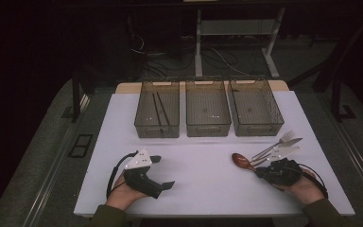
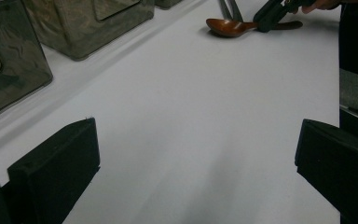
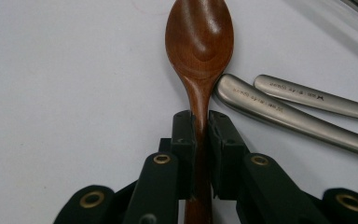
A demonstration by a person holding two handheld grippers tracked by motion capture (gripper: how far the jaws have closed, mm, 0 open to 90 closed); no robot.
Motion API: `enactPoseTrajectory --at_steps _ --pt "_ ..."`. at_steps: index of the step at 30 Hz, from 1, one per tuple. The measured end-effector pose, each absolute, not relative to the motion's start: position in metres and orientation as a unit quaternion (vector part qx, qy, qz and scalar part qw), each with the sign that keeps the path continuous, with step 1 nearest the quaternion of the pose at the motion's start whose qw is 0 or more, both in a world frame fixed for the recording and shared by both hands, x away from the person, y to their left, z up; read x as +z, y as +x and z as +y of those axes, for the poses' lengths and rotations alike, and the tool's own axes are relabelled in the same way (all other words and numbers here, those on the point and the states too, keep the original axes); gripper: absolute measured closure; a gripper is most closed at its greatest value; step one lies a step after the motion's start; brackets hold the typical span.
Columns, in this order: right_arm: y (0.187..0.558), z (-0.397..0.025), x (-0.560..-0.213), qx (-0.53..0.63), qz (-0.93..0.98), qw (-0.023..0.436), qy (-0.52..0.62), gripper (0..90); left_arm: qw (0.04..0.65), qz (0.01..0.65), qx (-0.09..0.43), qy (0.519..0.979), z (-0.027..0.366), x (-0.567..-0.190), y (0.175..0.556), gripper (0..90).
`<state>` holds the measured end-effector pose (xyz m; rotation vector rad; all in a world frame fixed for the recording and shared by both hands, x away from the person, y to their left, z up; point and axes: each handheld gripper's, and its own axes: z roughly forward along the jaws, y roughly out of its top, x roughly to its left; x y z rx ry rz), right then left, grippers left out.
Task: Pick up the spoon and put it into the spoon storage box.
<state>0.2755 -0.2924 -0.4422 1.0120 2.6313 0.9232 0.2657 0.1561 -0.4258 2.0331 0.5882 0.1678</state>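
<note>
Sorting of cutlery into bins, early stage. Your right gripper has its jaws pressed onto the handle of the wooden spoon, just below the neck; the spoon lies flat on the white table at your right, bowl up and pointing toward the table's middle. The grip looks made but the lift is not — in the left gripper view the spoon's bowl rests on the surface.

Done so far, judging from how things lie: the left bin of the three holds a pair of dark chopsticks. The middle bin and right bin look empty (their mesh walls make this hard to confirm). Left to do: the spoon, plus the metal fork and knife, which lie just beside it; their handle ends sit close against the spoon's neck, one of them appearing to touch it.

Pose. Your right hand rests low at the table's near right, the gripper pointing left and slightly away from you along the spoon's handle. Your left hand holds the left gripper at the near left, well apart from the cutlery — its jaws spread wide over bare table, aimed toward the spoon.
</note>
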Motion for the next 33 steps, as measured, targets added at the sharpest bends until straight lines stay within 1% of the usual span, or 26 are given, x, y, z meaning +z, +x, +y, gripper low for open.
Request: enactPoseTrajectory --at_steps 12,15,33 --pt "0.274 -0.298 -0.431 0.335 0.874 0.085 0.342 81.8 0.488 0.241 0.07 0.836 0.157 -0.425 0.266 0.0" --pt "0.274 -0.301 -0.427 0.347 0.868 0.077 0.346 81.8 0.487 0.241 0.07 0.836 0.157 -0.425 0.266 0.0" --pt "0.275 -0.305 -0.413 0.378 0.855 0.078 0.346 81.8 0.487 0.241 0.071 0.837 0.157 -0.425 0.266 0.0"
